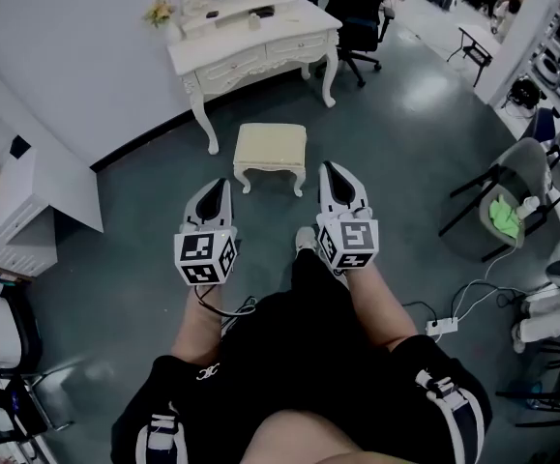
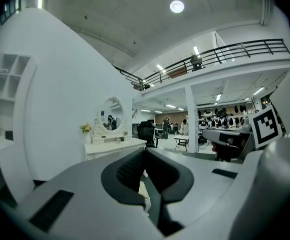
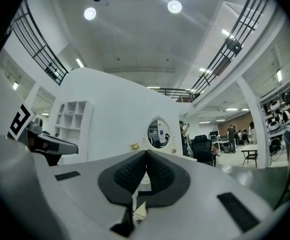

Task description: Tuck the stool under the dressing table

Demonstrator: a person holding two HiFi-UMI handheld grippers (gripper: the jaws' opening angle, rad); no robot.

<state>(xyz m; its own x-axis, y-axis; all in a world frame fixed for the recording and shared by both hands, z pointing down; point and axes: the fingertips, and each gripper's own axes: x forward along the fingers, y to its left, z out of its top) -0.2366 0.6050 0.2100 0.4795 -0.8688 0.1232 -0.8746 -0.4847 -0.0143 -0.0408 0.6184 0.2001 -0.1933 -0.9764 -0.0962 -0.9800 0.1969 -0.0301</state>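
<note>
A cream stool (image 1: 271, 153) with carved legs stands on the grey floor, a short way in front of the white dressing table (image 1: 256, 50) with its oval mirror. My left gripper (image 1: 218, 189) hovers just short of the stool's near left corner, jaws shut and empty. At the stool's near right corner, my right gripper (image 1: 332, 172) is likewise shut on nothing. Neither touches the stool. The left gripper view shows its jaws (image 2: 145, 154) closed, the dressing table (image 2: 115, 146) beyond. Through the right gripper (image 3: 146, 156) a sliver of the stool shows.
A black office chair (image 1: 360, 13) stands right of the dressing table. A white shelf unit (image 1: 28, 201) sits at the left. Grey chairs (image 1: 516, 187) and a power strip with cable (image 1: 442, 326) lie at the right. The person's legs fill the bottom.
</note>
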